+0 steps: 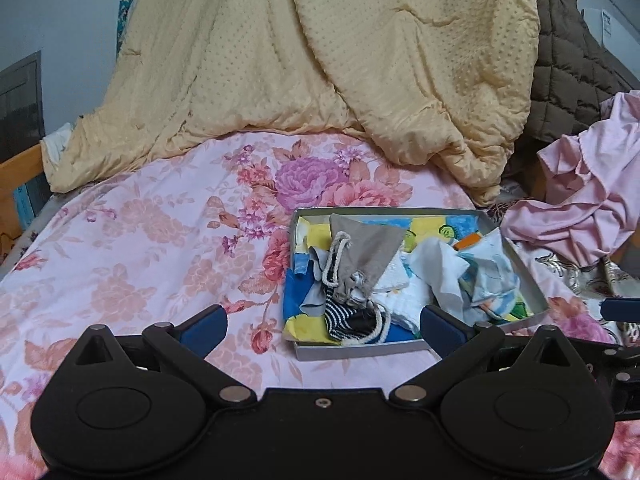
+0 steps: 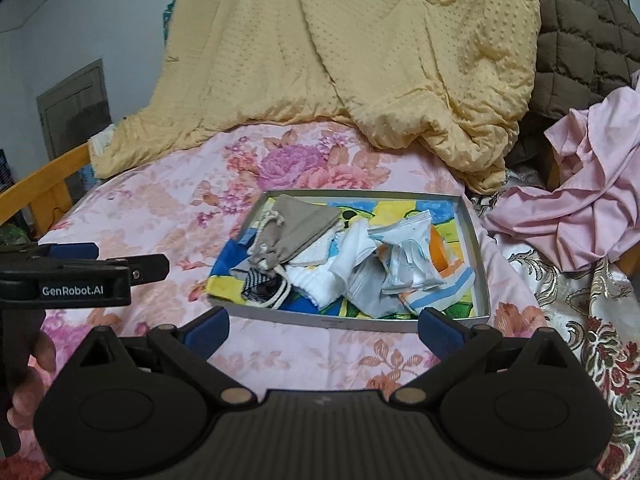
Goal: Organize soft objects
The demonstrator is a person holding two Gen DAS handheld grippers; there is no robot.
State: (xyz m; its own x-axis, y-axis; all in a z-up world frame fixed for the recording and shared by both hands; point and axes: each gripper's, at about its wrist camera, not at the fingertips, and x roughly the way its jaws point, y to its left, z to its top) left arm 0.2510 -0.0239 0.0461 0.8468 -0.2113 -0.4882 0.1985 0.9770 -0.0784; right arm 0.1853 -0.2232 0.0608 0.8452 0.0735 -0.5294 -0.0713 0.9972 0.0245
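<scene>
A shallow grey box (image 1: 360, 350) (image 2: 328, 322) lies on the floral bedsheet, filled with soft items. A beige drawstring pouch (image 1: 368, 244) (image 2: 298, 226) rests on top, with a striped sock (image 1: 340, 316) (image 2: 256, 282), white cloths (image 1: 436, 268) (image 2: 344, 256) and a clear wrapped packet (image 2: 404, 256) around it. My left gripper (image 1: 322, 328) hovers open just before the box's near edge, nothing between its fingers. My right gripper (image 2: 324, 330) also stands open and empty in front of the box. The left gripper's body (image 2: 80, 276) shows at the right wrist view's left edge, held by a hand (image 2: 30, 392).
A yellow quilt (image 1: 320, 60) (image 2: 340, 52) is heaped behind the box. A brown quilted blanket (image 1: 568, 72) and a crumpled pink cloth (image 1: 588, 192) (image 2: 580, 208) lie at the right. The wooden bed frame (image 2: 36, 192) runs along the left. Floral sheet (image 1: 140, 240) spreads left of the box.
</scene>
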